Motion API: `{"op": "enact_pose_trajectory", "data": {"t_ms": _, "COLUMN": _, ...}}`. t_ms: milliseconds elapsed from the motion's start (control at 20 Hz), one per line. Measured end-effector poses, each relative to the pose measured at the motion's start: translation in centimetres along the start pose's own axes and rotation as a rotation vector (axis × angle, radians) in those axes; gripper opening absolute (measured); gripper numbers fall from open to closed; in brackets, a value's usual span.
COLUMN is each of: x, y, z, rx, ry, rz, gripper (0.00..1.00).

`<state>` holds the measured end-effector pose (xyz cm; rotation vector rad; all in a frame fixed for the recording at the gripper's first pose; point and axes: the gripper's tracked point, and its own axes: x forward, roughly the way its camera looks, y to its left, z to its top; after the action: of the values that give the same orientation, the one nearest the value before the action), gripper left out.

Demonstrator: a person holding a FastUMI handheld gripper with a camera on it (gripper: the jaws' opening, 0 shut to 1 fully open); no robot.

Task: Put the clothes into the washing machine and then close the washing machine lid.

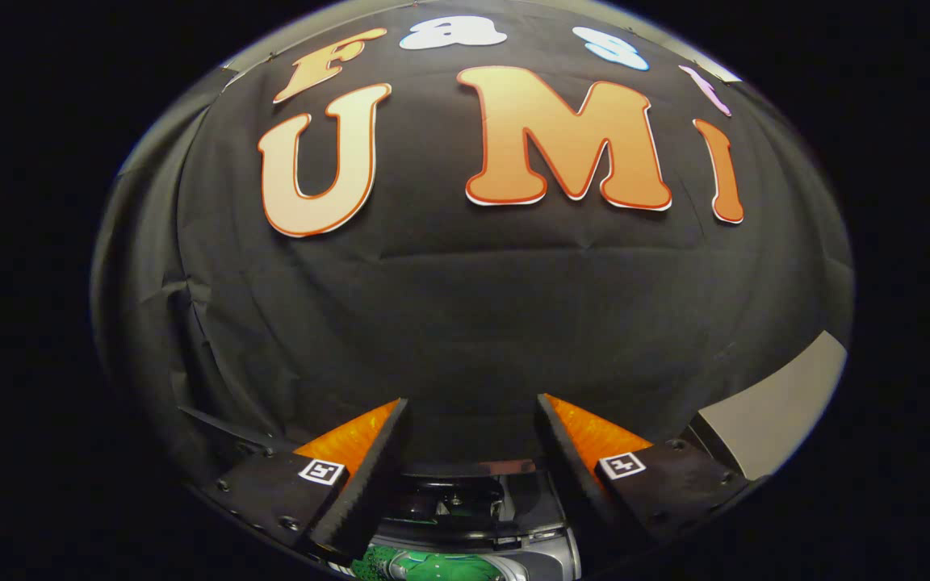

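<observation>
My gripper point(471, 403) is held high, facing the black cloth wall, and it is open with nothing between its fingers. The two orange fingers point(352, 440) with black pads stand well apart. Below and between them I see a part of the washing machine point(477, 504): a dark rim with a reddish edge and a grey body under it. A patch of green point(433, 565) shows at the very bottom, under the fingers; I cannot tell whether it is cloth. The machine's lid cannot be made out from here.
The black cloth wall point(473, 323) stands close ahead across the whole scene. A pale grey strip of surface point(780, 403) runs along the right, beyond the right finger.
</observation>
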<state>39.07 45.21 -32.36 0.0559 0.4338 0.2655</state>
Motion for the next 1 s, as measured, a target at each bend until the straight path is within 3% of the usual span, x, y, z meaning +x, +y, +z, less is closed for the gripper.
{"op": "enact_pose_trajectory", "data": {"t_ms": 1000, "x": -12.1, "y": -0.1, "z": -6.1, "rx": -0.026, "ry": -0.049, "rz": 0.029, "gripper": 0.99}}
